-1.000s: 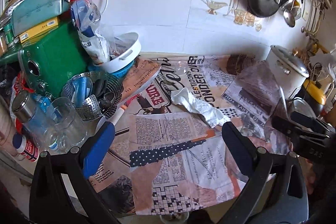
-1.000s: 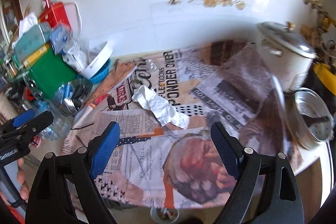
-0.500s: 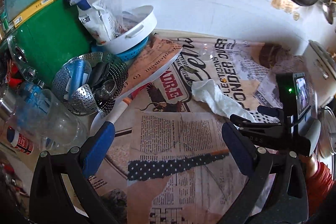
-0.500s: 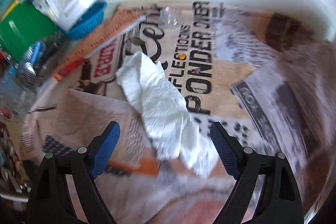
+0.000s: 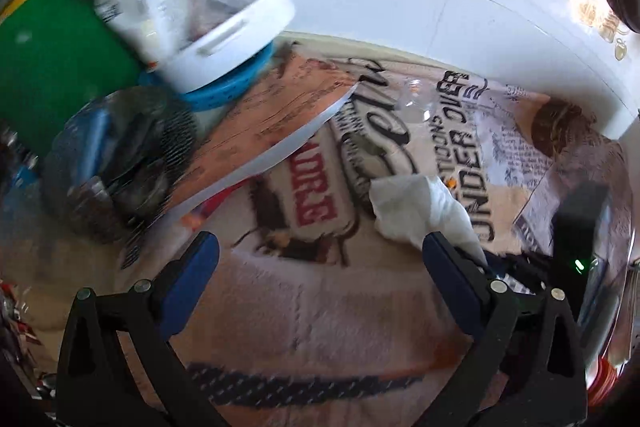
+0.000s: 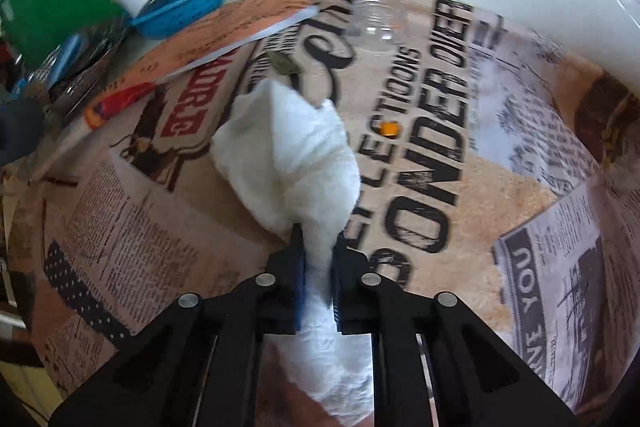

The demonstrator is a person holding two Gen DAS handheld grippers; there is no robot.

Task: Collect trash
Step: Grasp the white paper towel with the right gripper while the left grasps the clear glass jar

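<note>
A crumpled white paper towel (image 6: 296, 159) lies on the newspaper-print tablecloth (image 6: 432, 163). My right gripper (image 6: 318, 255) is shut on its near end, the blue pads pinching the tissue. In the left wrist view the same towel (image 5: 416, 207) lies just beyond my right fingertip, with the right gripper's black body behind it at the right. My left gripper (image 5: 316, 259) is open and empty above the cloth, left of the towel.
A white tub (image 5: 236, 39) sits on a blue colander (image 5: 232, 87) at the back left beside a green box (image 5: 60, 67) and a metal steamer basket (image 5: 120, 155). An orange magazine (image 5: 272, 123) leans there. A small clear cup (image 6: 376, 19) stands near the wall.
My right gripper has moved down to the paper towel and shut on it. My left gripper has moved forward and lower over the table, still open.
</note>
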